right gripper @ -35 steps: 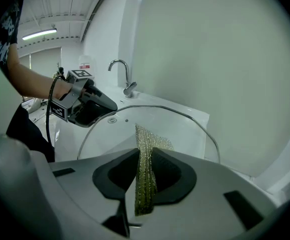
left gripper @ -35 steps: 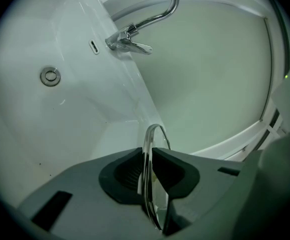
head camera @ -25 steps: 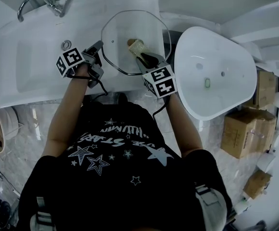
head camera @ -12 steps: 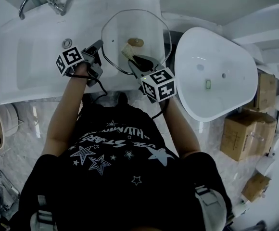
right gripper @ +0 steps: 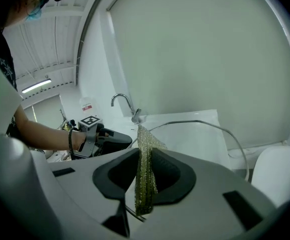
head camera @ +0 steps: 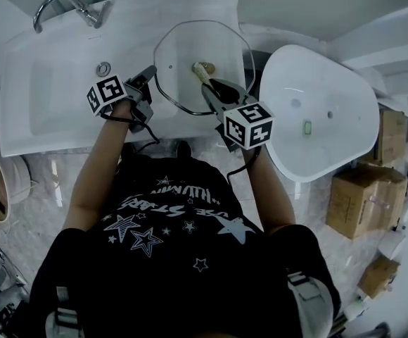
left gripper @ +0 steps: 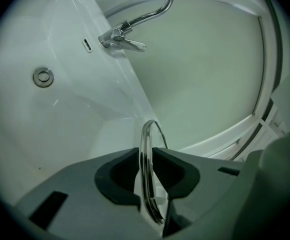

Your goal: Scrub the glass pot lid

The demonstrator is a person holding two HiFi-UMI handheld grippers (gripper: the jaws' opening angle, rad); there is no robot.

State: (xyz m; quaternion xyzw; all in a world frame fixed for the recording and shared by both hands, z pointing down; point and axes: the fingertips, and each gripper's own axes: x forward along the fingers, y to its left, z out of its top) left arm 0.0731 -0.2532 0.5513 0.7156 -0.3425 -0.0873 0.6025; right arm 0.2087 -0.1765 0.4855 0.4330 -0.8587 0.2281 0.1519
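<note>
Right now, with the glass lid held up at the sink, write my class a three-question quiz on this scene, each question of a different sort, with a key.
1. True or false: the left gripper is shut on the rim of the glass lid.
2. What does the right gripper hold?
A. a scrub pad
B. a bottle
C. a spoon
3. Short answer: in the head view, on which side of the lid is the tap?

Key
1. True
2. A
3. Left
</note>
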